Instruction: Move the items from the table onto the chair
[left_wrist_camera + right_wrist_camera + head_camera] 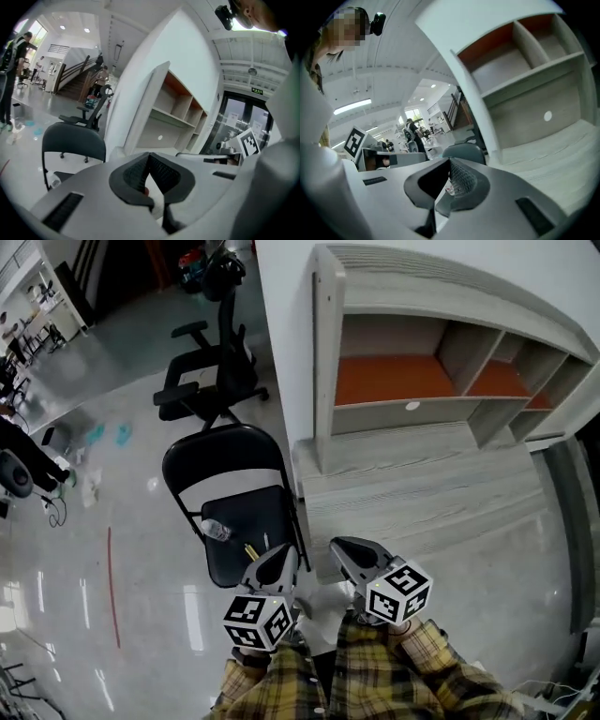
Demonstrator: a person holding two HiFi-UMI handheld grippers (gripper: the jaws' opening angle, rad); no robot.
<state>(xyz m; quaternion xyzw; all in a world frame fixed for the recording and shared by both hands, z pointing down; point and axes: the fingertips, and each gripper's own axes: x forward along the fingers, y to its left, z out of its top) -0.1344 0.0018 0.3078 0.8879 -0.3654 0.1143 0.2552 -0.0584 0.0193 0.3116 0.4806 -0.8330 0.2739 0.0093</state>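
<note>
Left gripper [275, 564] and right gripper [347, 555] are hovering shut and empty, table [422, 486] bare, bottle [216, 530] and pencils [251, 550] lying on the folding chair [221, 448], transfer apparently finished.

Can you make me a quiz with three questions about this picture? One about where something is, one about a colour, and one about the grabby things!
1. Where is the plastic bottle? A on the desk; B on the black chair, on its seat; C on the floor.
2. What colour is the shelf's back panel? A blue; B green; C orange.
3. How do the jaws of the left hand-held gripper and the right hand-held gripper stand? A shut; B wide open; C one open, one shut.
Answers: B, the head view shows it lying on the seat; C, the panel behind the top compartments is orange; A, each gripper view shows its jaws together.
</note>
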